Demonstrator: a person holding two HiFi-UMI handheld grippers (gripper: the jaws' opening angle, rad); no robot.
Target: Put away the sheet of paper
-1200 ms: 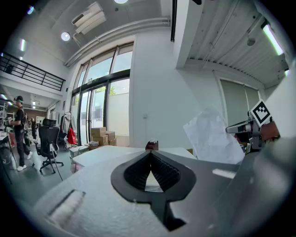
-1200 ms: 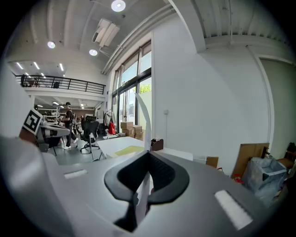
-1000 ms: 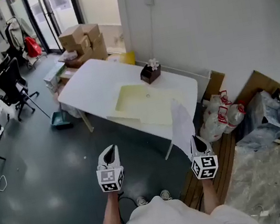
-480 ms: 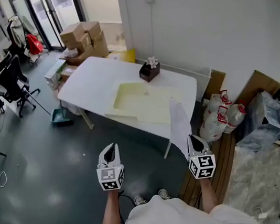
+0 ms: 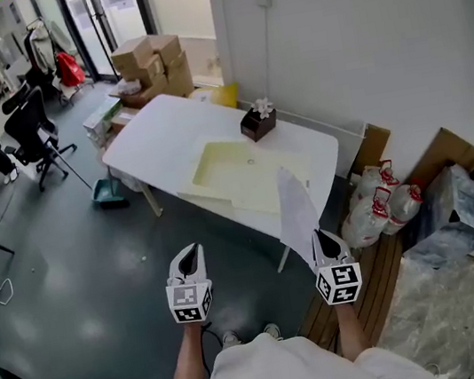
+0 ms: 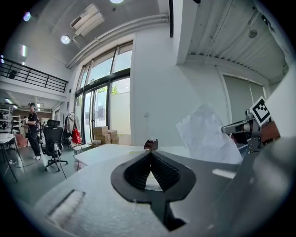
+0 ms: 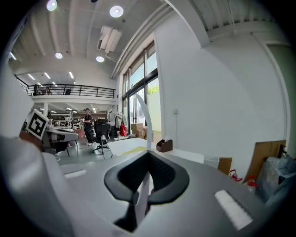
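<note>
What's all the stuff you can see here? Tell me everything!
Rounded white table: one, white, near the wall.
Pale yellow flat mat: one, yellowish, on the table.
Dark brown tissue box: one, brown, table's far edge.
Brown cardboard boxes: several, brown, stacked beyond the table.
Black swivel office chair: one, black, far left.
Teal dustpan: one, teal, floor left of the table.
White-and-red plastic bags: a few, floor right of the table.
Thin white sheet of paper: one, white, upright in the right gripper.
Left gripper: one, white, shut, empty.
Right gripper: one, white, shut on the paper.
</note>
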